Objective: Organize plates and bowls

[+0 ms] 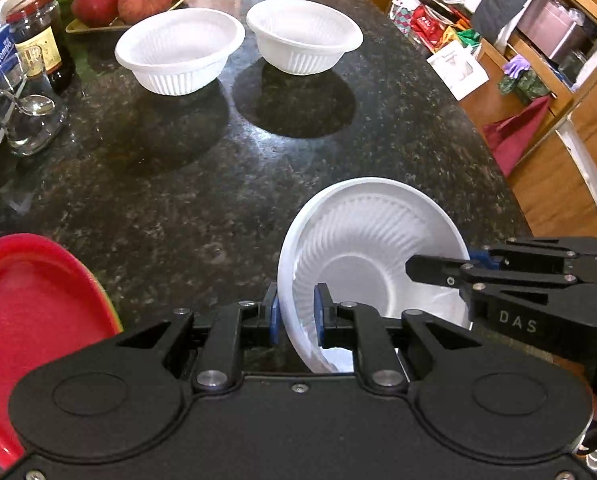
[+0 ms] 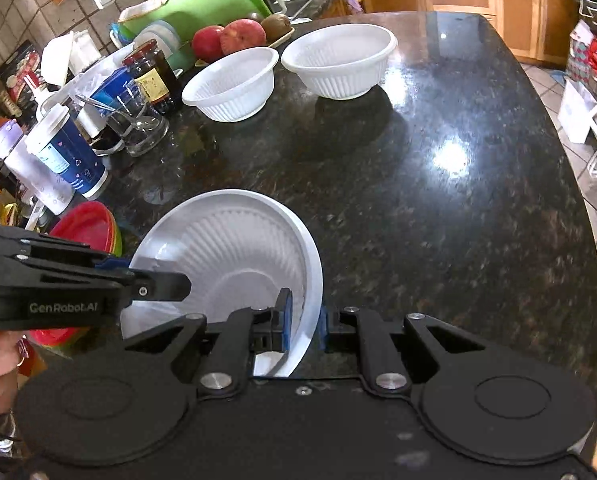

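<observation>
Both grippers, left (image 1: 296, 316) and right (image 1: 414, 270), clamped one ribbed white foam bowl (image 1: 362, 232) (tilted) above the black speckled granite counter (image 1: 202, 184).

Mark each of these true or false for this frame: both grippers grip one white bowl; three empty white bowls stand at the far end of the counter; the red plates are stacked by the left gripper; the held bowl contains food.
1. Both the left gripper and the right gripper clamp the rim of one white bowl. True.
2. Three bowls stand at the far end. False: two, the left far bowl and the right far bowl.
3. The red plates are stacked by the left gripper. True.
4. The held bowl contains food. False: it is empty.
</observation>
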The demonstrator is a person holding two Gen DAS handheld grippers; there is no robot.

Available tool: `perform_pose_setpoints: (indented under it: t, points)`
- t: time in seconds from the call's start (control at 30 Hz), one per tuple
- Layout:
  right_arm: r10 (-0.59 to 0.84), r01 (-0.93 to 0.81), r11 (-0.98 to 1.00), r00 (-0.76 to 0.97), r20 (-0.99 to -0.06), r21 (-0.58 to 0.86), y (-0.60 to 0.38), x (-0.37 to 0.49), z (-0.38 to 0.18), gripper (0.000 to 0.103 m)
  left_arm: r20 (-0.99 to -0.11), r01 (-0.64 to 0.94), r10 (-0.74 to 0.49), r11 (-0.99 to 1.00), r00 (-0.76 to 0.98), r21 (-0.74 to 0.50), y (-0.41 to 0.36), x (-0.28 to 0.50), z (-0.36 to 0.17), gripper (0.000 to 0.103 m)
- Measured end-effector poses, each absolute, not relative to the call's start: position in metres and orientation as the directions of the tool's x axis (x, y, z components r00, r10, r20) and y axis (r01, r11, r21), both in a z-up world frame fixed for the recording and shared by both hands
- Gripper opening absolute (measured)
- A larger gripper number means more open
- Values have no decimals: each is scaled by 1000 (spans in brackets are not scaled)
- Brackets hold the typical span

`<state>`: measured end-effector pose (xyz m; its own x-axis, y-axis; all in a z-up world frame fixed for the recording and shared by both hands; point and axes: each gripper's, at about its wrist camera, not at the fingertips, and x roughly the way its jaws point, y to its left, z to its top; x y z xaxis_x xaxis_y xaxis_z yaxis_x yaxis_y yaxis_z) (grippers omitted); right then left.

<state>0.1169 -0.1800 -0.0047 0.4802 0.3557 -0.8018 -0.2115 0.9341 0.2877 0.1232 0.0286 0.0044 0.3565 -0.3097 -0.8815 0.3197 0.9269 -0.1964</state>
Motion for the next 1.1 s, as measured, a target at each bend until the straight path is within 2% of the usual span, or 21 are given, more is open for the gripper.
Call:
perform_pose_setpoints:
  t: [0.27, 0.4, 0.8, 0.87, 0.9, 1.1]
  points:
    - [295, -133, 955, 524, -799, 265, -166, 108, -2, 16, -877, 370, -315, 912, 362, -174, 42, 120, -4, 22]
    - [265, -88, 961, 547, -794, 261, -165, 101, -1, 19, -874, 396, -330, 901, 355, -179, 47, 118, -4, 29]
    - [177, -1, 971, 676, -716, 238, -170, 74, 18, 30, -833, 435, -369, 883, 412, -176, 71, 106, 16, 32]
    - [169, 9, 970, 697, -697, 245, -173, 69, 25, 31, -820, 433, -368, 886, 439, -166, 76, 103, 22, 40]
    - [164, 12, 969, 709, -686, 245, -174, 66, 29, 32, -808, 430, -372, 887, 456, -166, 79, 101, 25, 48]
    - [172, 5, 964, 751, -637, 266, -182, 58, 53, 34, -739, 417, -375, 898, 560, -139, 92, 98, 49, 50]
